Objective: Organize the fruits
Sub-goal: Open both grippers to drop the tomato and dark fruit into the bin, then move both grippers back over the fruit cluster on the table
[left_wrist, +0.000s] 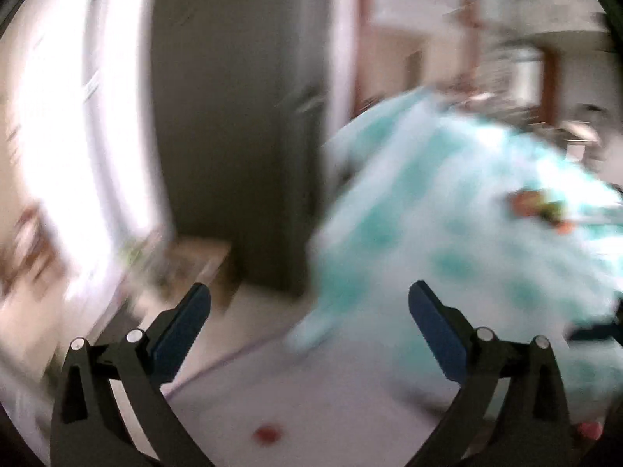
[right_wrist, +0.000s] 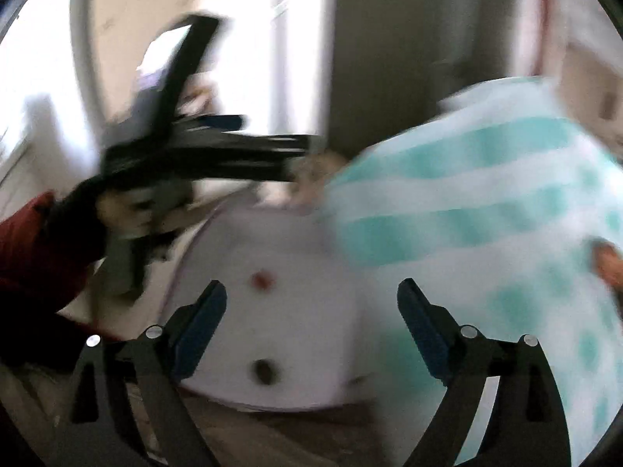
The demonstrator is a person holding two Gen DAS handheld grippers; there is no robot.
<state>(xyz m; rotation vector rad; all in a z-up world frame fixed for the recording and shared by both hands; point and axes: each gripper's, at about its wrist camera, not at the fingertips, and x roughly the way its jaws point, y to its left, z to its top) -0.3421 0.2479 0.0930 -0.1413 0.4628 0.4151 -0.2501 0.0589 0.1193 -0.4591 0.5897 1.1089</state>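
Nearest each lens are the claw fingers themselves: the left claw (left_wrist: 309,313) stands spread wide with nothing between its blue pads, and the right claw (right_wrist: 311,311) is likewise spread and empty. Both views are heavily motion-blurred, so fine detail cannot be read. Below the claws lies a white worktop (right_wrist: 311,350) carrying a small red fruit (right_wrist: 261,279) and, nearer the right claw, a small dark round item (right_wrist: 264,371) that may be a second fruit; the blur prevents confirmation. The red fruit also shows between the left claw's arms (left_wrist: 266,434). A white-and-teal checked cloth (right_wrist: 486,202) covers the right part of both views, with a blurred cluster of orange and green items (left_wrist: 541,208) on it. Judgement: with both claws empty, neither fruit is currently in hand; sorting remains to be done.
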